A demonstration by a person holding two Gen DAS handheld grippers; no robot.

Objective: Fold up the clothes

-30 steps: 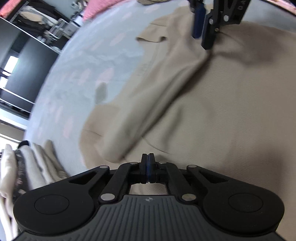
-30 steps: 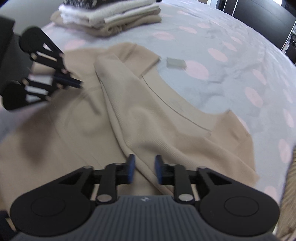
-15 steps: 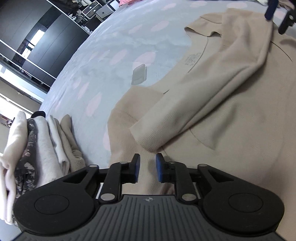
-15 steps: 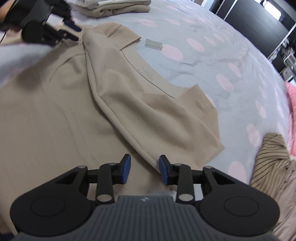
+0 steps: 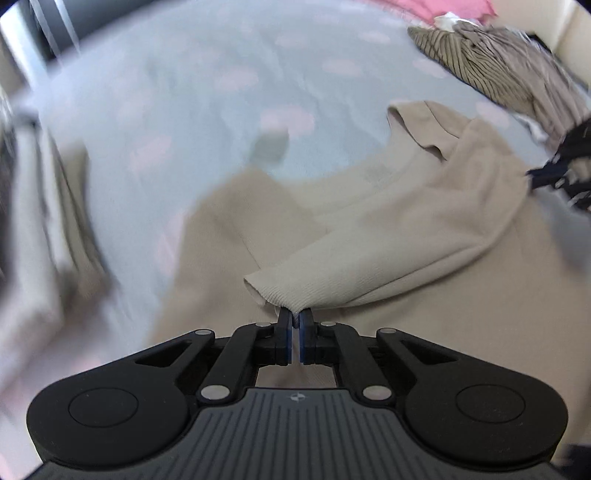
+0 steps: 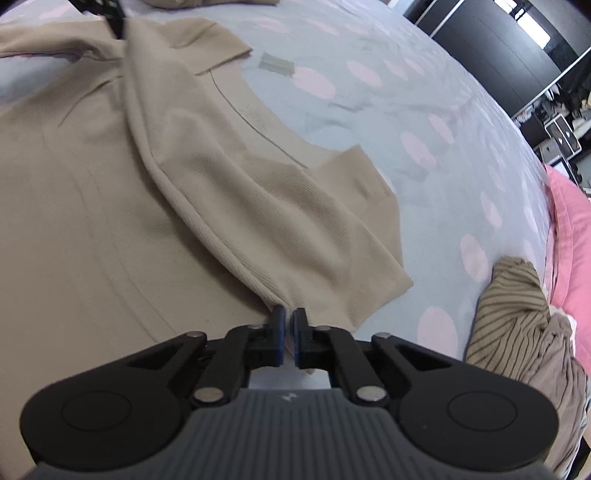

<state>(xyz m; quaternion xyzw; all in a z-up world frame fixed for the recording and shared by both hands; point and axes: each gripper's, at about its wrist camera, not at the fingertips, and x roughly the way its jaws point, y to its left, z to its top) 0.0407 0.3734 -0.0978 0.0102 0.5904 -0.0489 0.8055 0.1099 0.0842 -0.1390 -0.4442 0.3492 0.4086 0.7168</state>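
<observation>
— Pinching the sleeve cuff now, are you?

— Yes. My left gripper has clamped on the ribbed cuff end; half a second ago its fingers stood apart just short of it. My right gripper has likewise closed down on the sleeve's fold edge near the shoulder, where before it hovered agape.

— And the sweater itself?

— It lies flat on the dotted bedspread, the sleeve folded slantwise across its chest, neckline toward the open cover.

— What else has changed?

— My left view has swung: the black wardrobes have slid off to the top left corner, and the striped garment with the pink fabric behind it has come in at top right.

— Room to move?

— Beyond the neckline the bedspread runs wide, with only a small grey tag lying near the collar. To my left a folded stack sits beside the sweater's shoulder, blurred. To my right the striped garment lies near the sweater's edge, apart from it.
</observation>
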